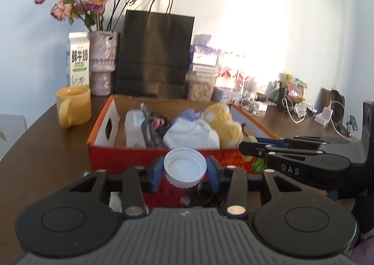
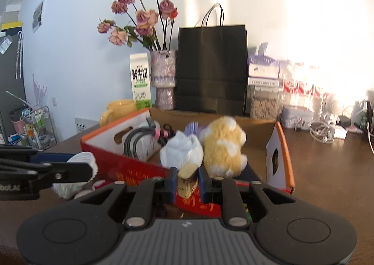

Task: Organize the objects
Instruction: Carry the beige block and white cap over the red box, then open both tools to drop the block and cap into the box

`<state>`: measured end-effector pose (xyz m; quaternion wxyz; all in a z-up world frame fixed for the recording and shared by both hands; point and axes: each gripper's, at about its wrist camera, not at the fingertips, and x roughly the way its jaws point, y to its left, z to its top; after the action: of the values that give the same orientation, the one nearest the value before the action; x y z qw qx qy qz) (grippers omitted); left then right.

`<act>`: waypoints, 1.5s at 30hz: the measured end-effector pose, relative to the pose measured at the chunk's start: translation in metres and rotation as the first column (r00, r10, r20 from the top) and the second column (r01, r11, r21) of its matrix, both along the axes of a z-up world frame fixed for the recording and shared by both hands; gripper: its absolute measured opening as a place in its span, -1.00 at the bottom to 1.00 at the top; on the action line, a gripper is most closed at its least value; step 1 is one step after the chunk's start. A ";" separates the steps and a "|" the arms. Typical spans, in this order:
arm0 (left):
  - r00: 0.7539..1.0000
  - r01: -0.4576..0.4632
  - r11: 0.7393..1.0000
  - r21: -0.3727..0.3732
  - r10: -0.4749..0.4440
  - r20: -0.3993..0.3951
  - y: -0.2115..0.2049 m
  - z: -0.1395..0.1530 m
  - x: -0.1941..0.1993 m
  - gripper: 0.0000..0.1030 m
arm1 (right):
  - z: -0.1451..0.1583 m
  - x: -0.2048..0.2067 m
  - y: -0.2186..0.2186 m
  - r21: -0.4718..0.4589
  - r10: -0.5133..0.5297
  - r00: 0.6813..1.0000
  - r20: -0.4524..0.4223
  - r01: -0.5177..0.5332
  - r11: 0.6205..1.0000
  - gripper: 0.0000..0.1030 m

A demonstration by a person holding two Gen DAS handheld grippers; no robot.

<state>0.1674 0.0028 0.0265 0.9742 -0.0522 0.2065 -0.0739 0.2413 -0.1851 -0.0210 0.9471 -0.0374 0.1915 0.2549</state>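
A red and orange cardboard box (image 1: 102, 134) sits open on the brown table. It holds a yellow plush toy (image 1: 223, 122), a white cloth bundle (image 1: 191, 134), dark cables (image 1: 152, 129) and a white block. My left gripper (image 1: 185, 169) is shut on a white ribbed bottle cap (image 1: 185, 166), just in front of the box's near wall. My right gripper (image 2: 187, 183) is shut on a small cream and dark box (image 2: 187, 179), over the box's near edge (image 2: 131, 166). The right gripper also shows in the left wrist view (image 1: 247, 145), and the left gripper with the cap (image 2: 84, 166) shows in the right wrist view.
Behind the box stand a yellow mug (image 1: 73, 106), a milk carton (image 1: 78, 59), a vase of dried roses (image 1: 102, 63), a black paper bag (image 1: 155, 54) and a cereal container (image 1: 201, 87). Cables and chargers (image 1: 301, 110) lie at the back right.
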 end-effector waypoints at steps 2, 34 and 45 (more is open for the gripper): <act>1.000 0.003 1.000 -0.001 -0.003 0.015 -0.003 0.005 0.006 -0.21 | 0.004 0.003 -0.001 0.002 -0.004 1.000 0.013 0.004 1.000 -0.66; 0.993 -0.091 0.996 -0.007 0.091 0.076 -0.010 0.010 0.150 -0.21 | 0.018 0.130 -0.029 0.019 -0.099 0.994 0.041 0.098 0.995 -0.66; 0.993 -0.109 0.994 -0.006 0.109 0.036 0.000 -0.002 0.159 -0.21 | 0.006 0.148 -0.023 0.012 -0.069 0.998 0.005 0.069 0.998 -0.66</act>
<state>0.3268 0.0032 0.0248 0.9803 -0.0640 0.1855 -0.0221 0.3897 -0.2085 -0.0147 0.9561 -0.0260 0.1885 0.2230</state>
